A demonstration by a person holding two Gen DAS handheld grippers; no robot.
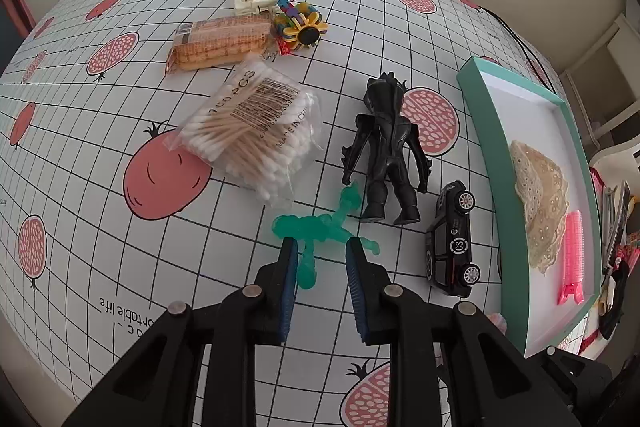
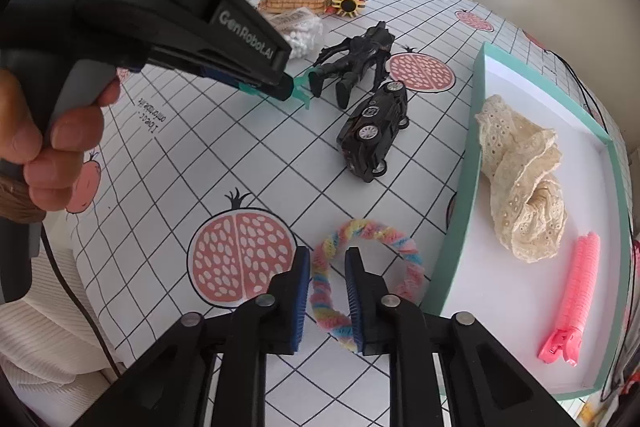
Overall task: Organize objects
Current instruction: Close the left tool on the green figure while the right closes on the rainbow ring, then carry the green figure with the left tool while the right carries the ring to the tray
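Down on the counter (image 1: 120, 95), the green toy figure (image 1: 316, 227) is straddled by the left tongs (image 1: 322, 247), which are held open around it. Just beside it lies a black figure (image 1: 386, 151). The pastel fuzzy ring (image 2: 366, 279) is straddled by the open right tongs (image 2: 327, 255), near the teal tray (image 2: 464, 211).

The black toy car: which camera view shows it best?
The right wrist view shows the black toy car best: it lies on its side in open view, nearer the centre, with both wheels and its whole length clear. The left wrist view also shows the whole car, but further toward the right of the picture and more bent by the fisheye.
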